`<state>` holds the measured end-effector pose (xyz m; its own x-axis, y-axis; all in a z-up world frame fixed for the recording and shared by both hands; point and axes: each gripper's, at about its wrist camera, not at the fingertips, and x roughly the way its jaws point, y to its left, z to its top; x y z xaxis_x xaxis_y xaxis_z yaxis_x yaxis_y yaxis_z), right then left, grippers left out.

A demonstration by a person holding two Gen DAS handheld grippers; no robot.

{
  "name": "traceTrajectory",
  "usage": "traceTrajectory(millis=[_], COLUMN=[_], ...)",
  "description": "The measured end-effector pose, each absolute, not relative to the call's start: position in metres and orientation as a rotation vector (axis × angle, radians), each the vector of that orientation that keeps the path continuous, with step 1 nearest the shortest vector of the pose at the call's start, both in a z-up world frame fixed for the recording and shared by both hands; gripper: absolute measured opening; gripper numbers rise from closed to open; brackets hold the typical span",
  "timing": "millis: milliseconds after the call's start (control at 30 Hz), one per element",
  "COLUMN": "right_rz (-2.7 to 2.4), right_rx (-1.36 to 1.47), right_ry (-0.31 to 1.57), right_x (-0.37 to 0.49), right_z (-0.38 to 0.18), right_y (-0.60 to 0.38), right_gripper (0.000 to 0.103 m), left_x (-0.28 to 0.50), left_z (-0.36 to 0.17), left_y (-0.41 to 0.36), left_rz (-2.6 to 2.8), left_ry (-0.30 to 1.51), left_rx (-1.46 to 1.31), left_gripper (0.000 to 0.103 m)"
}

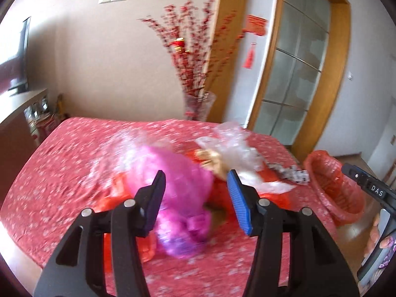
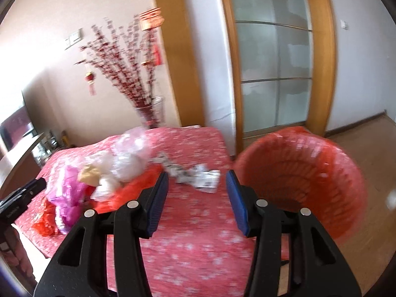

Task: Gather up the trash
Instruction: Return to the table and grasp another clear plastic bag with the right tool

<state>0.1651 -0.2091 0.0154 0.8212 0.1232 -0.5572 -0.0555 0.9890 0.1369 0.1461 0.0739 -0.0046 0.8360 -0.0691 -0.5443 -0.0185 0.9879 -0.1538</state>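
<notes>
A heap of trash lies on a table under a red flowered cloth [image 1: 61, 163]: a pink plastic bag [image 1: 180, 173], clear plastic wrap [image 1: 235, 146], red plastic [image 1: 222, 193] and a crumpled printed paper [image 1: 294, 173]. My left gripper [image 1: 196, 198] is open just above and in front of the pink bag. My right gripper [image 2: 196, 198] is open and empty over the cloth, the printed paper [image 2: 200, 180] just beyond its tips. A bin lined with a red bag [image 2: 299, 175] stands at the table's right edge. The pink bag [image 2: 66, 190] shows at the left in the right wrist view.
A glass vase of red blossom branches [image 1: 198, 104] stands behind the table. A wood-framed glass sliding door [image 2: 272, 74] is at the back right. A dark cabinet with a TV [image 1: 17, 57] is on the left. Wooden floor [image 2: 371, 148] lies right of the bin.
</notes>
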Motion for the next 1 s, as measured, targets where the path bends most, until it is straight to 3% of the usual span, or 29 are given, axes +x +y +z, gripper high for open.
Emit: traceTrajectory(millis=[400, 533, 700, 967, 1000], right_rz=[0.341, 0.347, 0.338, 0.331, 0.332], right_rx=[0.03, 0.013, -0.039, -0.047, -0.053], right_ry=[0.72, 0.788, 0.858, 0.89, 0.888], right_x=[0.206, 0.22, 0.23, 0.23, 0.232], right_z=[-0.006, -0.023, -0.042, -0.05, -0.05], right_y=[-0.098, -0.081, -0.07, -0.067, -0.065], right_gripper=[0.037, 0.037, 0.024, 0.024, 0.018], left_x=[0.129, 0.125, 0.124, 0.124, 0.125], left_z=[-0.009, -0.013, -0.017, -0.024, -0.025], left_y=[0.115, 0.124, 0.128, 0.124, 0.124], left_rz=[0.036, 0.041, 0.036, 0.013, 0.011], left_ry=[0.575, 0.58, 0.586, 0.607, 0.608], left_rx=[-0.208, -0.216, -0.224, -0.23, -0.231], left_gripper=[0.052, 0.052, 0.052, 0.052, 0.052])
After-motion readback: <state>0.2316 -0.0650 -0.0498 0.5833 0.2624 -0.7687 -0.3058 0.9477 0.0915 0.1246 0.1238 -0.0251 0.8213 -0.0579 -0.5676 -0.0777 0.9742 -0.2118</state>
